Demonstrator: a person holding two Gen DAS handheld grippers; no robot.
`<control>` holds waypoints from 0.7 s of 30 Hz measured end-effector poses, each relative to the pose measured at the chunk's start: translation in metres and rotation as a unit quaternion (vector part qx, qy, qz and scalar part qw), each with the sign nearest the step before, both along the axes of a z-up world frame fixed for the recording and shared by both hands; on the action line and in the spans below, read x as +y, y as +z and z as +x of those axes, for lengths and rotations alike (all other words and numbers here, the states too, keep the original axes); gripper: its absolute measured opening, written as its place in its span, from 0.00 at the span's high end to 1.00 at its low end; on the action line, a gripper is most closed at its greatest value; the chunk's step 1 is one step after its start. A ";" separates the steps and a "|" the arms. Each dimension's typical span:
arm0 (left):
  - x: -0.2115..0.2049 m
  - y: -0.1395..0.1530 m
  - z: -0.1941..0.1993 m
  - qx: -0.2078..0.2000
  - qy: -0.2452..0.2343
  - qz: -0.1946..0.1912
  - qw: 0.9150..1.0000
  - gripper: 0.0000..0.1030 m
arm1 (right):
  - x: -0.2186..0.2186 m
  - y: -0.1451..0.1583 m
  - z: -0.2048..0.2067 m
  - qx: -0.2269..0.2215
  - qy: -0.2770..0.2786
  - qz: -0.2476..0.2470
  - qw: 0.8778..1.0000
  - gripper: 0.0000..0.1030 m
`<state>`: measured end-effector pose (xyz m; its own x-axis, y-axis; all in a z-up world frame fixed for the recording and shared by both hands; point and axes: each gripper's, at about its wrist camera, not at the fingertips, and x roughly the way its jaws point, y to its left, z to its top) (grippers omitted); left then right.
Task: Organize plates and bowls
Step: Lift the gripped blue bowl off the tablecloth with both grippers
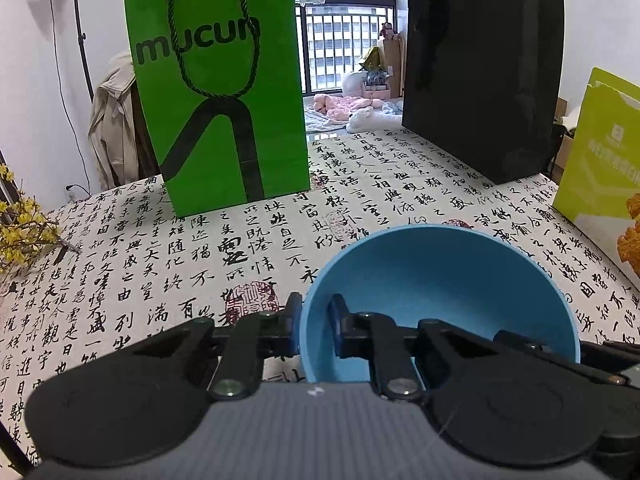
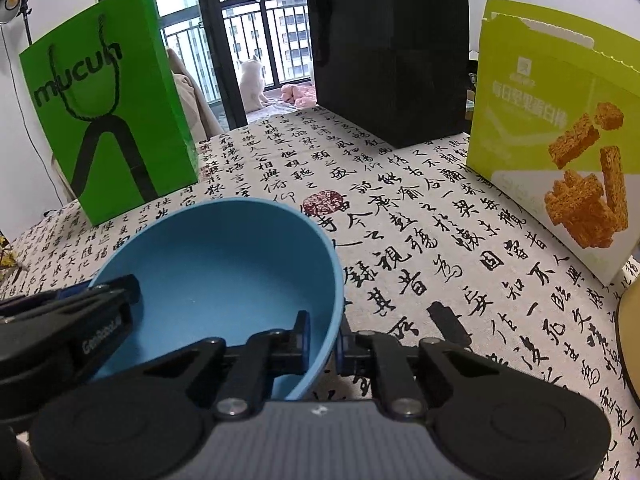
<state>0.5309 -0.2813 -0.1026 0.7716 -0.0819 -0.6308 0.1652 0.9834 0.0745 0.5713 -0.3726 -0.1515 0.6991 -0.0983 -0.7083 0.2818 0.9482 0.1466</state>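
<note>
Both grippers pinch the blue bowl [image 1: 440,292] on the worktop [image 1: 160,280] — left gripper [image 1: 316,320] jaws clamp its left rim, right gripper [image 2: 324,334] jaws its right.

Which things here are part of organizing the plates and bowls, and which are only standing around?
Part of the job:
- blue bowl
- left gripper, shut on its rim
- right gripper, shut on its rim

Only standing around:
- green paper bag
- black bag
- snack box
- yellow flowers
</note>
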 end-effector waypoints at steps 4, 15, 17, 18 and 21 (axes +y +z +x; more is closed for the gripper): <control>0.000 0.000 0.000 0.000 0.000 -0.002 1.000 0.85 | 0.001 0.000 -0.001 -0.001 0.000 0.000 1.000 0.89; 0.004 0.004 -0.002 -0.008 -0.004 -0.005 1.000 0.85 | 0.001 0.003 -0.002 -0.009 0.003 0.010 1.000 0.89; 0.005 0.005 -0.003 -0.010 -0.004 -0.006 1.000 0.85 | 0.000 0.003 -0.002 -0.010 0.004 0.015 1.000 0.89; 0.006 0.006 -0.003 -0.010 -0.004 -0.007 1.000 0.85 | 0.001 0.003 -0.003 -0.011 0.005 0.016 1.000 0.89; 0.006 0.006 -0.004 -0.012 -0.002 -0.005 1.000 0.85 | 0.001 0.006 -0.004 -0.016 0.005 0.017 1.000 0.89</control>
<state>0.5266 -0.2751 -0.0962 0.7861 -0.0924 -0.6112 0.1683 0.9834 0.0678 0.5668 -0.3713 -0.1456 0.7226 -0.0681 -0.6879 0.2674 0.9452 0.1872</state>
